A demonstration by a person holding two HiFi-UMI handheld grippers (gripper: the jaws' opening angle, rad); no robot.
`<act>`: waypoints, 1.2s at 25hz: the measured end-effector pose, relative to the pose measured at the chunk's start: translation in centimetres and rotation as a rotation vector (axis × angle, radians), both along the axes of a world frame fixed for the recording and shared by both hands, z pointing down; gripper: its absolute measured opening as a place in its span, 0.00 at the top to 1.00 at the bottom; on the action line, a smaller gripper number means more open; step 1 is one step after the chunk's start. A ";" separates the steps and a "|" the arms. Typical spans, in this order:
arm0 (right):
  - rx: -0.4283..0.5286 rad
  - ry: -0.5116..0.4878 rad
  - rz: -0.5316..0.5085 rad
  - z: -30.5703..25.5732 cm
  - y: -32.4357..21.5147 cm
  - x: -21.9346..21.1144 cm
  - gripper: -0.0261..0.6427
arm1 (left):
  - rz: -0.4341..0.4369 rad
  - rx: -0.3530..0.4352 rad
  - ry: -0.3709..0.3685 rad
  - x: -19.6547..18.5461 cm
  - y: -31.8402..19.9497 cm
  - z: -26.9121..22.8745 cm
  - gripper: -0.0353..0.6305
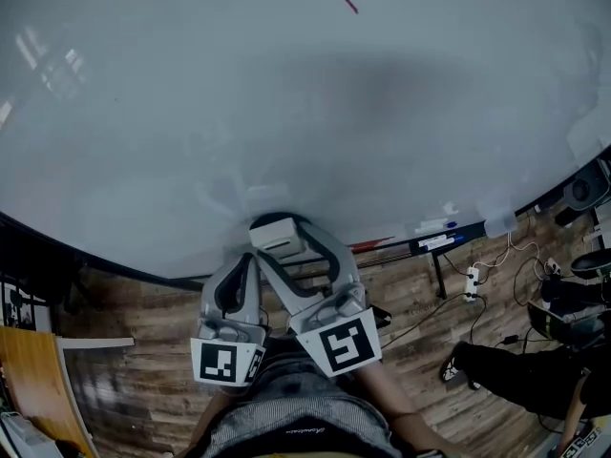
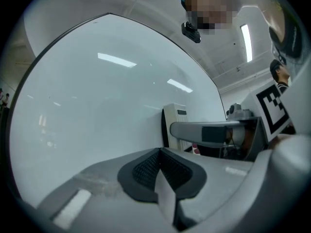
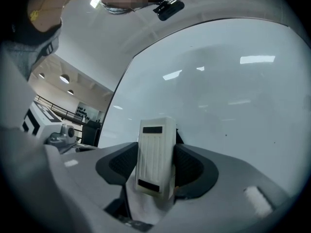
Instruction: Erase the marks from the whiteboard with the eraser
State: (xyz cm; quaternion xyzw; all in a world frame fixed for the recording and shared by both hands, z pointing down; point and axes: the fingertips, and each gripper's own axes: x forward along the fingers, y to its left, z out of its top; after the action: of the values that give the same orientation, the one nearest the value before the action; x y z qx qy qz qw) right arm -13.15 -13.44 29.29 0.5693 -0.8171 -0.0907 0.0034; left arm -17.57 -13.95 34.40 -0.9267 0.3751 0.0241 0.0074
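Here, in the head view, we hold both tools low by the whiteboard (image 1: 191, 113). The right tool (image 1: 286, 227) grips a white eraser (image 1: 277, 239) at the whiteboard's lower edge. The left tool (image 1: 246, 275) sits just beside it, a little below that edge. A short red mark (image 1: 350, 6) lies near the whiteboard's top, well apart from the eraser. In the left gripper view, our left tool (image 2: 159, 171) has its jaws pressed together with nothing between them, and the eraser (image 2: 177, 125) shows beyond them, close to the whiteboard. In the right gripper view, the eraser (image 3: 154, 154) stands nearly upright, clamped between the right tool's dark pads (image 3: 192, 166), with the whiteboard (image 3: 228, 96) behind it.
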 end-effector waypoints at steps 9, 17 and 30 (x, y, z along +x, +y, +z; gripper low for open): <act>0.012 0.006 0.020 0.0 -0.1 0.1 0.60 | 0.071 0.029 0.008 0.3 -0.2 0.1 0.94; 0.021 -0.004 0.025 0.2 -0.2 0.2 0.59 | 0.117 0.013 -0.015 0.9 -0.3 1.5 0.94; 0.013 0.013 -0.040 0.0 0.4 2.4 0.59 | 0.059 -0.019 -0.029 3.6 -0.4 2.2 0.94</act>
State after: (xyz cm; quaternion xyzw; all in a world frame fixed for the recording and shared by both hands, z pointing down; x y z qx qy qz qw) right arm -10.77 -13.00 29.25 0.5521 -0.8278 -0.0999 0.0031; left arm -13.95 -14.34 36.64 -0.9376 0.3477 0.0076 0.0035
